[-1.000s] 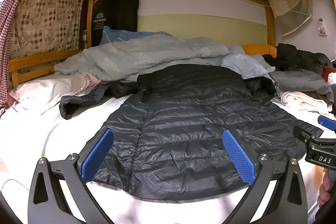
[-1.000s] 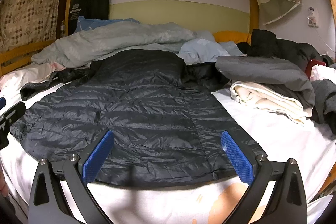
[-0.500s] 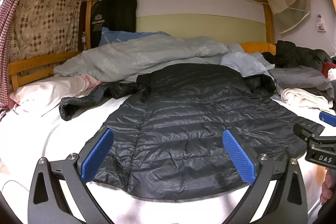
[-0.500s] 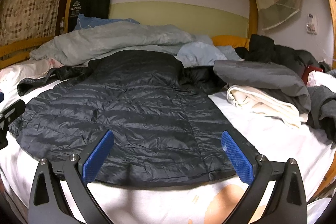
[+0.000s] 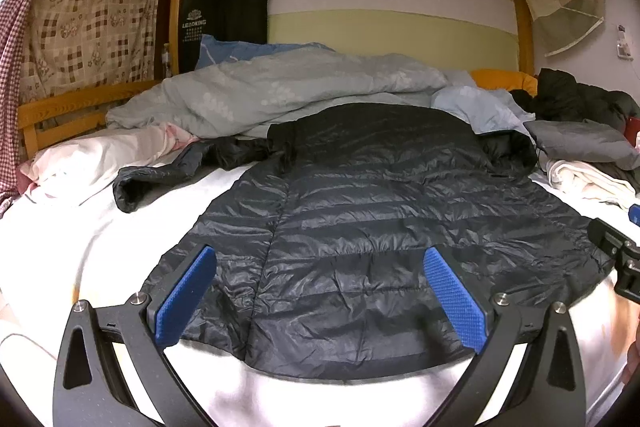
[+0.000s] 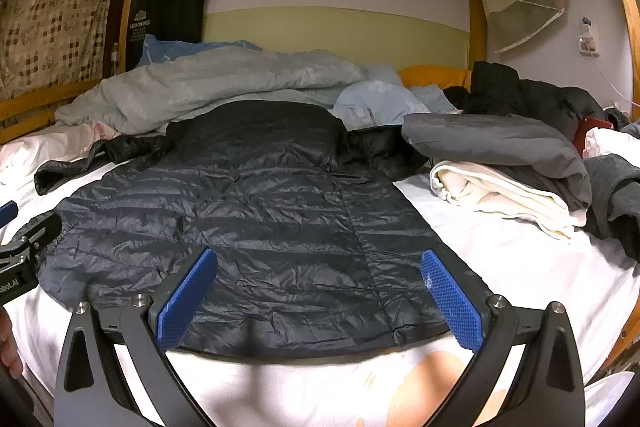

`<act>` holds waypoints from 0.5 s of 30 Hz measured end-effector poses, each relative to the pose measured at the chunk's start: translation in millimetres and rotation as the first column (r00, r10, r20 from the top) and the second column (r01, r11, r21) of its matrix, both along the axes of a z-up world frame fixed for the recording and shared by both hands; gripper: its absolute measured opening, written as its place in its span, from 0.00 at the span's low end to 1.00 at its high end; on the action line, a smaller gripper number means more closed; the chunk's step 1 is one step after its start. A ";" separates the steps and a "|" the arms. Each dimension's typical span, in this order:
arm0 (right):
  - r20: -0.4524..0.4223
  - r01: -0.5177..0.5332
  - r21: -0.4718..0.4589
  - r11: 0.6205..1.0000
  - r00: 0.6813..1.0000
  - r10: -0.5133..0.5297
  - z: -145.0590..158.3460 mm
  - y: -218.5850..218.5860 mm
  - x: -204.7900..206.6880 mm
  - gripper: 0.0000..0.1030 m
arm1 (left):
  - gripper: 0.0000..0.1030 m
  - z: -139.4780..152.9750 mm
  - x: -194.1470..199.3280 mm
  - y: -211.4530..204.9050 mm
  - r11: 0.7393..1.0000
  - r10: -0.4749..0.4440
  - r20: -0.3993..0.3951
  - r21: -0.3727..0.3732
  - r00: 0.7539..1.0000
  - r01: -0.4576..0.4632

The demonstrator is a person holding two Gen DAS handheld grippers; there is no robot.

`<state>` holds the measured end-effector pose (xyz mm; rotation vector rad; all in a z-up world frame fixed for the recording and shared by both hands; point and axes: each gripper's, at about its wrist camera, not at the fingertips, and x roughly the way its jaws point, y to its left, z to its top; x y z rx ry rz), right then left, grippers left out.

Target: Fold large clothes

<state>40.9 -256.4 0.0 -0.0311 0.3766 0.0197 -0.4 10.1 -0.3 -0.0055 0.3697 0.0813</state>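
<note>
Jacket, one black quilted piece, lies spread flat on the white bed sheet, hem toward my two grippers. Left gripper and right gripper both hover over the hem, jaws spread wide, gripping nothing. One black bag reads "LEADKING".

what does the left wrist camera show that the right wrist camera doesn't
Only the left wrist view shows the red-and-white checked curtain hanging at the bed's edge, and the jacket's stretched-out sleeve with its open cuff in full.

Only the right wrist view shows the folded cream-white cloth in full, with the dark grey garment lying beside it.

Both show the black quilted puffer jacket spread flat on the white bedsheet, the rumpled pale grey duvet behind it, and a pair of open tongs, left and right, above the hem.
</note>
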 end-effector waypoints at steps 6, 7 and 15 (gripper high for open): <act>0.008 -0.005 -0.024 1.000 1.000 0.005 -1.8 4.1 -5.2 1.00 | 1.00 0.9 -5.0 0.1 1.000 -0.010 0.018 -0.002 1.000 0.010; 0.013 -0.005 -0.024 1.000 1.000 0.005 -2.6 4.5 -6.7 1.00 | 1.00 1.3 -6.6 -0.3 1.000 0.011 0.033 0.011 0.999 -0.012; 0.024 -0.012 -0.036 0.999 1.000 0.013 -1.3 7.2 -7.9 1.00 | 1.00 -3.0 -2.5 5.9 1.000 0.017 0.008 -0.026 1.000 -0.017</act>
